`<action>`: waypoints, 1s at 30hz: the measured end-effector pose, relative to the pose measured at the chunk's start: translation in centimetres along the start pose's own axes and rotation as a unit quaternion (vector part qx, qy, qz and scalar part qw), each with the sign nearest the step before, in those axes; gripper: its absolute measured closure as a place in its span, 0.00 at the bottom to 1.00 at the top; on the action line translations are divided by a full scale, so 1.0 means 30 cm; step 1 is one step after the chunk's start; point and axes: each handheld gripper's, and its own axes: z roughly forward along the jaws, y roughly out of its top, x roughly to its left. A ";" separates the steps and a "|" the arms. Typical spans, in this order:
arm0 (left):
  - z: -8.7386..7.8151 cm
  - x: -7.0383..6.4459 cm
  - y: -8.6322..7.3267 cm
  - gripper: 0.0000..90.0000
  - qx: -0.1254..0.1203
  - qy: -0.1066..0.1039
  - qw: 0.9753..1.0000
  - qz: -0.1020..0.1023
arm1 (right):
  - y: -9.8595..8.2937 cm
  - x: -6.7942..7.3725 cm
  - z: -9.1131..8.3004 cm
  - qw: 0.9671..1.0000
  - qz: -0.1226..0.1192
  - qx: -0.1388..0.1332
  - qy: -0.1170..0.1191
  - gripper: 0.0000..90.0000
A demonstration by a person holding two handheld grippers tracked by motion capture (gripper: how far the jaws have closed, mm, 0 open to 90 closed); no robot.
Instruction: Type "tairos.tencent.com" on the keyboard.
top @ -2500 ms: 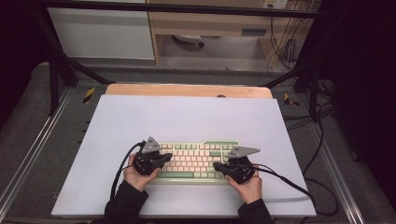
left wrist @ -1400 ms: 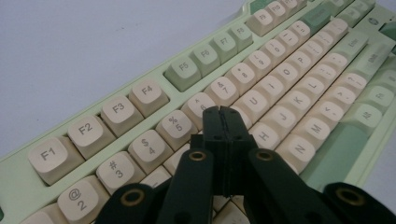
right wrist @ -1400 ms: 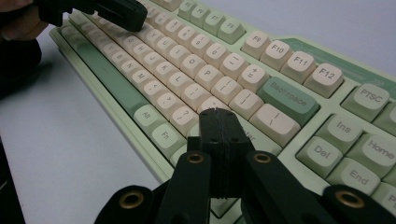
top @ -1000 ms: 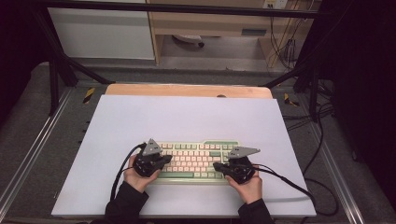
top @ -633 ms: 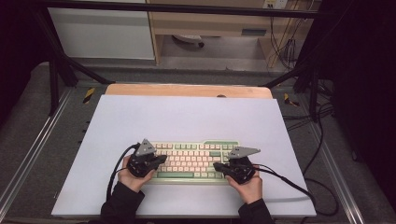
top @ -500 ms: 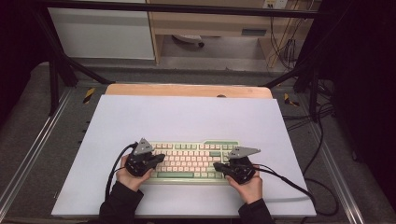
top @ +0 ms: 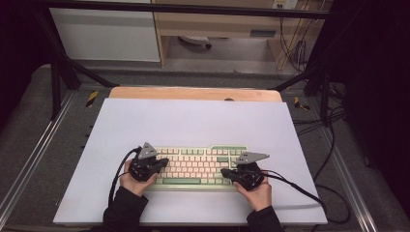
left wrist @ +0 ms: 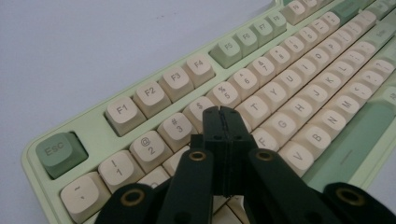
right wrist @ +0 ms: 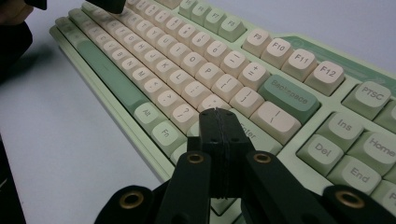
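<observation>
A pale green keyboard (top: 196, 166) with cream keys lies in the lower middle of the high view, on a light grey mat (top: 193, 121) that covers most of the table. Its long side runs across the frame, and a darker green space bar sits along its near edge.

The left gripper (top: 162, 163) is at the keyboard's left end in the high view, held in the person's left hand (top: 133, 179), with its cable looping down to the lower left. In the left gripper view its two black jaws are pressed flat together with nothing between them, and their tips (left wrist: 222, 112) sit low over the keys between the number row and the R and T keys. Whether the tips touch a keycap cannot be told. The Esc key (left wrist: 58, 151) shows at the lower left of that view.

The right gripper (top: 225, 172) is at the keyboard's right end in the high view, held in the right hand (top: 256, 193), with its cable trailing off to the lower right. In the right gripper view its jaws are likewise closed on each other and hold nothing, and the tips (right wrist: 219, 114) sit over the keys just below the Backspace key (right wrist: 289, 98), near the Enter key
</observation>
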 end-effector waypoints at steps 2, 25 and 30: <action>0.003 0.001 -0.001 1.00 0.000 0.001 1.000 0.000 | 0.000 0.000 0.000 1.000 0.000 0.000 0.000 1.00; -0.002 0.001 -0.007 1.00 -0.004 -0.005 1.000 -0.003 | 0.001 0.002 -0.003 1.000 0.002 0.000 0.000 1.00; -0.020 -0.004 -0.008 1.00 -0.006 -0.013 1.000 -0.001 | 0.001 0.002 -0.004 1.000 0.002 -0.001 0.000 1.00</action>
